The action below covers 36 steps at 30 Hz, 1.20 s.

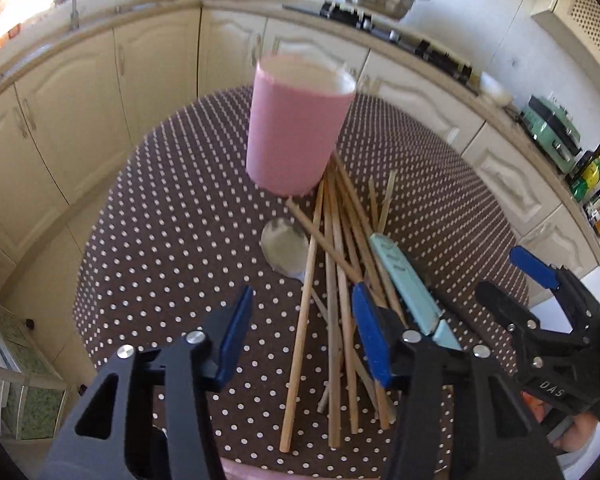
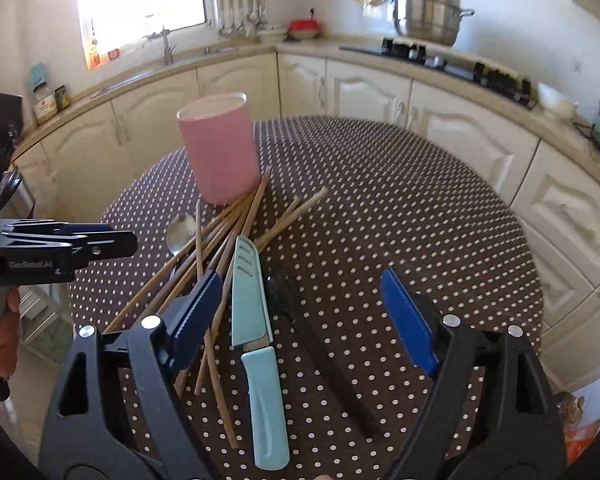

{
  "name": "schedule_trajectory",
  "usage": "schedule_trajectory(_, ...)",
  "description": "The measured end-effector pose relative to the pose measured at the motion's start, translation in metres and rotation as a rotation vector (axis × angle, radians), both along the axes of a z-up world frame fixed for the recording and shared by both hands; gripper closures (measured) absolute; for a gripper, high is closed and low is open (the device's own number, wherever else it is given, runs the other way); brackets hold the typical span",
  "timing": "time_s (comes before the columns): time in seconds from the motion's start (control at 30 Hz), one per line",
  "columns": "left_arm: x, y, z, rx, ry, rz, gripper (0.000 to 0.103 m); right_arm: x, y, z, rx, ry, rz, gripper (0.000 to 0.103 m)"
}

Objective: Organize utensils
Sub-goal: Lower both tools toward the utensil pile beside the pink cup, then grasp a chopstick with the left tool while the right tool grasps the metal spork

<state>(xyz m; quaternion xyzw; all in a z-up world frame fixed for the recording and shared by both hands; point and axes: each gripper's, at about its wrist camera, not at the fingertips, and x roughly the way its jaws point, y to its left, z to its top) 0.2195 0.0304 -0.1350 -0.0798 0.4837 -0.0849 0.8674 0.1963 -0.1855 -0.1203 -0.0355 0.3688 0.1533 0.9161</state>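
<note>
I see the pink cup (image 1: 296,128) standing empty toward the far edge of the table (image 1: 172,240); nothing is sorted yet. In front of it lie the spoon (image 1: 286,246), the heap of chopsticks (image 1: 334,300), the light-blue knife (image 2: 256,344) and a black utensil (image 2: 324,344). My left hand-held gripper (image 1: 302,336) has jaws apart over the chopsticks, clamping nothing. My right hand-held gripper (image 2: 304,312) is wide apart over the knife.

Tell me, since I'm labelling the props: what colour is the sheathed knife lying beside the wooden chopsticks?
Pale turquoise sheathed knife, blade cover and handle alike; clearest in the right wrist view.
</note>
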Motion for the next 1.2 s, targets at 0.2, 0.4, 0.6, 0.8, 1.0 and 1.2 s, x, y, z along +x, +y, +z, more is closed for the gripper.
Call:
schedule_trajectory(0.2,0.023,-0.005,-0.037,0.028,0.126,-0.040,0.078,0.019,0.000,-0.011,-0.045,0.082,0.039,0.030)
schedule_trajectory(0.4,0.035,-0.017,-0.047,0.101,0.114,-0.063,0.090,0.028,0.000,-0.022,-0.125,0.169,0.141,0.035)
schedule_trajectory(0.6,0.041,-0.024,-0.045,0.084,0.092,-0.038,0.094,0.039,-0.003,-0.035,-0.190,0.236,0.165,0.056)
schedule_trajectory(0.8,0.006,-0.014,-0.038,0.034,0.058,0.011,0.097,0.048,0.005,-0.045,-0.220,0.313,0.228,0.063)
schedule_trajectory(1.0,-0.019,0.002,-0.041,0.007,0.081,0.069,0.098,0.062,0.021,-0.055,-0.255,0.363,0.272,0.073)
schedule_trajectory(1.2,-0.002,0.013,-0.042,-0.013,0.121,0.077,0.095,0.081,0.031,-0.055,-0.274,0.377,0.268,0.090)
